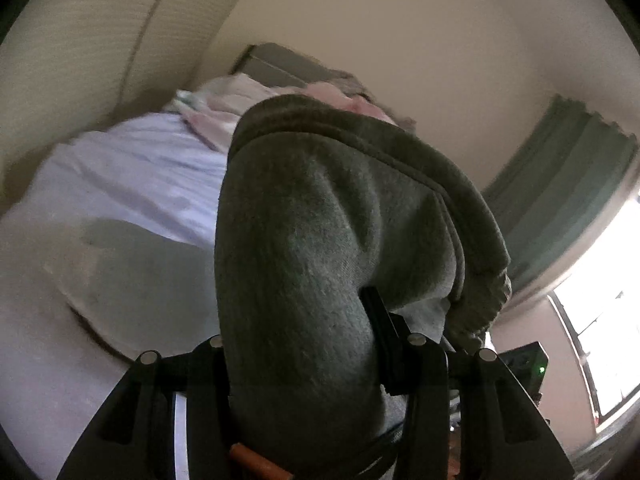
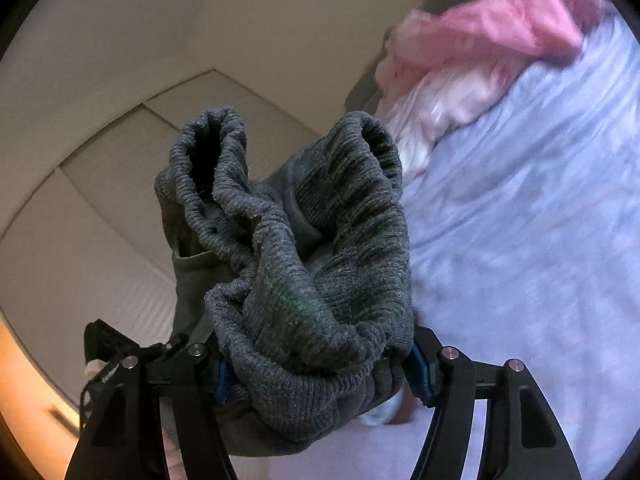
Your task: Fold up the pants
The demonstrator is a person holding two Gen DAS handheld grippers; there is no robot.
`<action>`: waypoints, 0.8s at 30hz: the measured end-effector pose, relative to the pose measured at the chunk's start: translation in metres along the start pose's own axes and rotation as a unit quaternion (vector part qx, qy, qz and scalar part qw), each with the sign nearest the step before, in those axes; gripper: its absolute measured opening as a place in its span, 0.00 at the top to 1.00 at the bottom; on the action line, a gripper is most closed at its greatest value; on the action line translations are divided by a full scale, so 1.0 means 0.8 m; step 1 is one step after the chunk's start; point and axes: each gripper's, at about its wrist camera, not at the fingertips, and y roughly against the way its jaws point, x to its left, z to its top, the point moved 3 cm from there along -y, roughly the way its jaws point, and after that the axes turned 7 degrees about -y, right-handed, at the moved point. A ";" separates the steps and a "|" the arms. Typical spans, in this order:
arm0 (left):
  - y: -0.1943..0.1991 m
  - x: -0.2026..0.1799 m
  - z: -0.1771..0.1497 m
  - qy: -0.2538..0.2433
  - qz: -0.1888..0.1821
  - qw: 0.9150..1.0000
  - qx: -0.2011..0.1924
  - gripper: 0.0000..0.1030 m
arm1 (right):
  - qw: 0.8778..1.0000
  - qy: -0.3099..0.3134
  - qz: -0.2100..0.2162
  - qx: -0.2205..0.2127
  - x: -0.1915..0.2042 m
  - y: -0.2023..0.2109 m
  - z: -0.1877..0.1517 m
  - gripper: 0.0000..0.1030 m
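My right gripper [image 2: 316,364] pinches the grey pants [image 2: 304,240] by the ribbed waistband, bunched left of the lavender bedsheet [image 2: 540,220].
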 end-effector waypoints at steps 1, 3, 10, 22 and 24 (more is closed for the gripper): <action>0.002 0.023 0.009 0.005 0.009 1.000 0.000 0.57 | 1.000 -0.007 0.004 0.012 0.005 -0.023 -0.011 0.36; 0.000 0.050 0.020 0.011 0.014 1.000 0.000 0.57 | 1.000 -0.010 0.005 0.021 0.010 -0.055 -0.020 0.36; -0.058 0.153 0.043 0.031 0.048 0.998 0.041 0.56 | 0.999 0.003 -0.021 0.047 0.014 -0.154 -0.042 0.36; -0.123 0.209 -0.038 0.064 0.079 0.992 0.080 0.36 | 0.984 -0.017 -0.117 0.130 -0.084 -0.230 -0.086 0.35; -0.118 0.203 -0.036 0.055 0.093 0.991 0.074 0.30 | 0.984 -0.018 -0.114 0.136 -0.089 -0.236 -0.080 0.35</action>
